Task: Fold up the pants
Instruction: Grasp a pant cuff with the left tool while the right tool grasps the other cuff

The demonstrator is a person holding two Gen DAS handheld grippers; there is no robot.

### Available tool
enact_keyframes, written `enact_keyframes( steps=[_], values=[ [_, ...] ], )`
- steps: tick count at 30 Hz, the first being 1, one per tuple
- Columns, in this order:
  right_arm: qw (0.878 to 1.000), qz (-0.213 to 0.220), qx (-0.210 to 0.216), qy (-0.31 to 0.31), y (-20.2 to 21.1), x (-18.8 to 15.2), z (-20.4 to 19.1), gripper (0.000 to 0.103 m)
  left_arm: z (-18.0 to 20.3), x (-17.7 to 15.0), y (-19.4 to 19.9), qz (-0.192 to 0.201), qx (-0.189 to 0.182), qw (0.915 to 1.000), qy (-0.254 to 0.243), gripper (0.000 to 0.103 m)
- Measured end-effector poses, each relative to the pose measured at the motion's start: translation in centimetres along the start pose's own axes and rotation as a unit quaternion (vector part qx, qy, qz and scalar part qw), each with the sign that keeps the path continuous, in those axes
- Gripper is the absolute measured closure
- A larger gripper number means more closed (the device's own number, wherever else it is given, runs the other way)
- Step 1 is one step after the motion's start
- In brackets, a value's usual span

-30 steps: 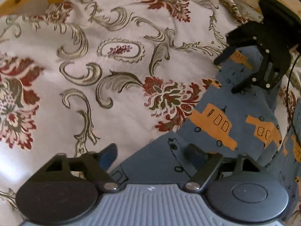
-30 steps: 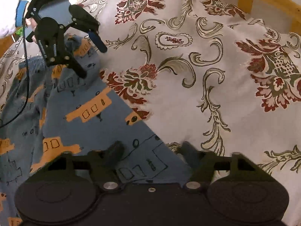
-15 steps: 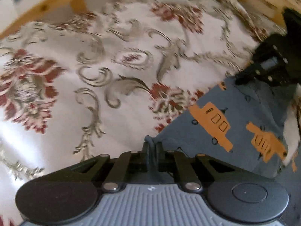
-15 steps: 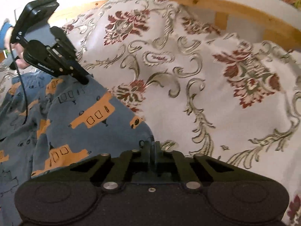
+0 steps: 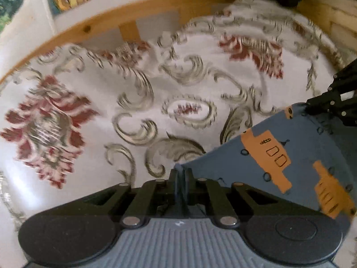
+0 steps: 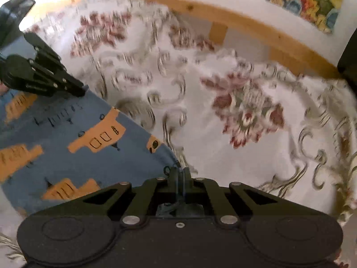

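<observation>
Both views were evenly daylit without hard shadows. Motion blur smeared the floral bedspread (image 5: 138, 93), worst across the right-wrist frame's upper left. Fisheye distortion bowed the wooden bed rail (image 6: 245, 29); corners vignetted black.

The bedspread (image 6: 223, 102) pattern is smeared by motion blur in both views. The pants (image 5: 290, 156) run off the right edge of the left view, and their pinched edge is hidden between the left tongs (image 5: 181, 175); a waistband, perhaps. The headboard (image 6: 245, 31) is cut off.
</observation>
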State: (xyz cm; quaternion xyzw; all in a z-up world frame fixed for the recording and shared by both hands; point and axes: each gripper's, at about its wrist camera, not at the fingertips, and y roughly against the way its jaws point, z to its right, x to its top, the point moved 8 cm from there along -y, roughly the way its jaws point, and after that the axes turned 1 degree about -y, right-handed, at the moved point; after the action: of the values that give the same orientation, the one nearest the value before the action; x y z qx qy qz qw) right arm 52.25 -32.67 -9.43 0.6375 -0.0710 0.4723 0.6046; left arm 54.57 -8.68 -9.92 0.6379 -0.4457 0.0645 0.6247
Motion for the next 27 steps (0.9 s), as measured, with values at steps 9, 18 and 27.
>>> enact_keyframes(
  steps=[9, 18, 27],
  values=[
    [1.000, 0.023, -0.010, -0.002, 1.0, -0.2, 0.5, 0.039, -5.9, 0.2, 3.0, 0.029, -0.008, 0.9995, -0.003, 0.024],
    [0.992, 0.073, 0.104, -0.005, 2.3, 3.4, -2.4, 0.001, -10.4, -1.2, 5.0, -0.049, -0.069, 0.9955, -0.043, 0.004],
    [0.994, 0.013, 0.109, 0.011, -2.1, 4.0, -4.0, 0.007, -6.9, -3.7, 2.7, -0.112, -0.070, 0.9843, -0.116, 0.057]
  ],
)
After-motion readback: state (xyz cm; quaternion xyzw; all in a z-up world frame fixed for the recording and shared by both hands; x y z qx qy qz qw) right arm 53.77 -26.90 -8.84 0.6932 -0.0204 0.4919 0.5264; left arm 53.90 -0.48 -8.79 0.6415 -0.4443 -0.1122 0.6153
